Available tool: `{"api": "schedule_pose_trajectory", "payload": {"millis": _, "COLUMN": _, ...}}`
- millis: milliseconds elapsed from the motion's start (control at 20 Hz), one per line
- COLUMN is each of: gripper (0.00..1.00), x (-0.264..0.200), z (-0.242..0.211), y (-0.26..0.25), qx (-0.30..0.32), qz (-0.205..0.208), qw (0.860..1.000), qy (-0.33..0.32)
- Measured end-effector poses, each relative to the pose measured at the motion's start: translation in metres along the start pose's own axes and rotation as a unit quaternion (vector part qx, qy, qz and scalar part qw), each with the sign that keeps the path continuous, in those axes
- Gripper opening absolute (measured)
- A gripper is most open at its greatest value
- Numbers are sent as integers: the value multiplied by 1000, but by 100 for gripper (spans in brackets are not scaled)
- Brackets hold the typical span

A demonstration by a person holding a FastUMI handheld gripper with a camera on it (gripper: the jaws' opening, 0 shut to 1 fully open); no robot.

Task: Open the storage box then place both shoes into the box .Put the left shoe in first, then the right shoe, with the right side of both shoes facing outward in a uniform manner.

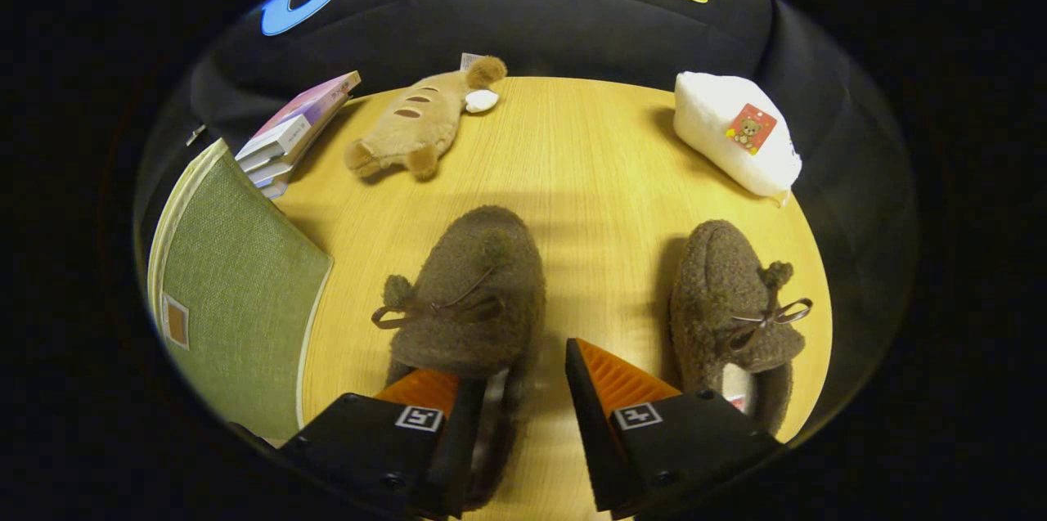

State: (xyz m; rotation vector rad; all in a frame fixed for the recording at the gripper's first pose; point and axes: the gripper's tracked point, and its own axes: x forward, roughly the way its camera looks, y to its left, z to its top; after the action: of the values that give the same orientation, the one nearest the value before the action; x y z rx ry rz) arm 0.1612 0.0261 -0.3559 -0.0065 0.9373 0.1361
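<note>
Gripper (523, 390) fingers spread apart over the left shoe's (470, 296) heel, right shoe (732, 304) beside, green storage box (237, 292) lid shut.

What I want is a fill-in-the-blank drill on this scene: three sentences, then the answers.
1. The gripper has its fingers ____, with part of the nearer shoe's heel between them.
2. The green storage box beside that shoe has its lid ____.
3. The nearer shoe and the other shoe both stand on the ____, outside the box.

Missing words: open; closed; table
</note>
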Motion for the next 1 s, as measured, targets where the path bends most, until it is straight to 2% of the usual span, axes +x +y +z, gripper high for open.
{"api": "schedule_pose_trajectory", "payload": {"millis": 100, "gripper": 32, "x": 3, "z": 2, "y": -1, "qx": 6, "qz": -4, "qw": 1000, "qy": -1}}
{"api": "schedule_pose_trajectory", "payload": {"millis": 200, "gripper": 28, "x": 4, "z": 3, "y": -2, "qx": 8, "qz": 2, "qw": 1000, "qy": -5}}
{"api": "schedule_pose_trajectory", "payload": {"millis": 300, "gripper": 11, "x": 4, "z": 3, "y": -6, "qx": 19, "qz": 4, "qw": 1000, "qy": -9}}
{"api": "schedule_pose_trajectory", "payload": {"millis": 450, "gripper": 6, "x": 2, "z": 2, "y": -8, "qx": 36, "qz": 7, "qw": 999, "qy": -9}}
{"api": "schedule_pose_trajectory", "payload": {"millis": 600, "gripper": 7, "x": -19, "z": 13, "y": -7, "qx": 37, "qz": 3, "qw": 999, "qy": -23}}
{"api": "schedule_pose_trajectory", "payload": {"millis": 700, "gripper": 6, "x": -42, "z": 29, "y": -6, "qx": 37, "qz": 3, "qw": 998, "qy": -41}}
{"api": "schedule_pose_trajectory", "payload": {"millis": 1000, "gripper": 6, "x": -123, "z": 81, "y": 23, "qx": 85, "qz": 41, "qw": 992, "qy": -86}}
